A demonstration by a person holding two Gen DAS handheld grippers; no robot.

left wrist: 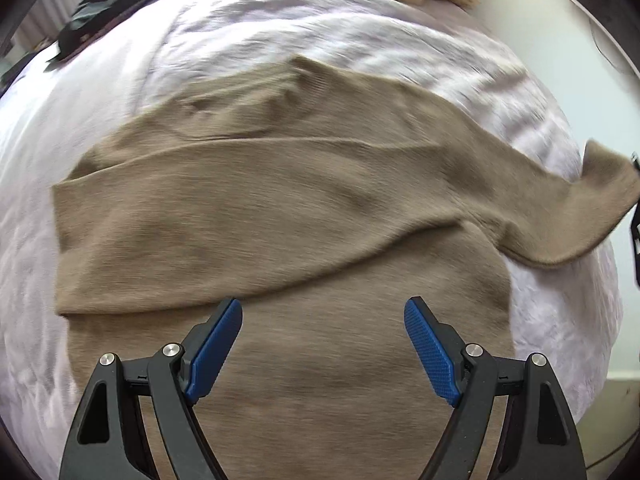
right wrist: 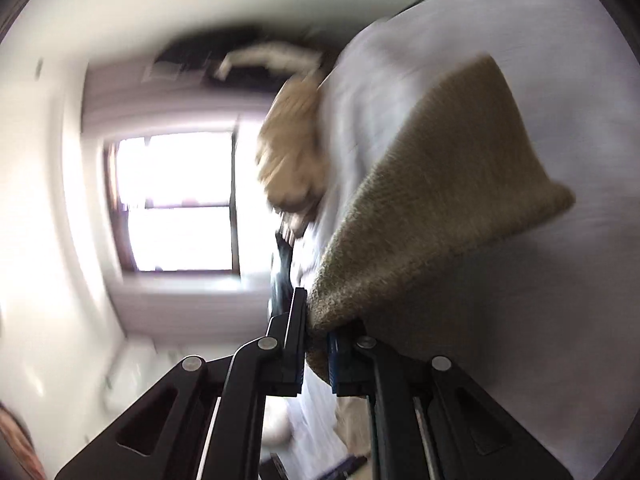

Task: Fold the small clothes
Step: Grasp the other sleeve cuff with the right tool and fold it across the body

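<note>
Sweater, a tan knit one, lay spread on the pale lilac bedcover, with one sleeve folded across its body and the other sleeve reaching to the right edge of the bed. In the left wrist view the left gripper hung over the lower part of the sweater, its blue pads wide apart and empty. In the right wrist view the right gripper was closed on the sweater's sleeve, lifted off the bedcover.
</note>
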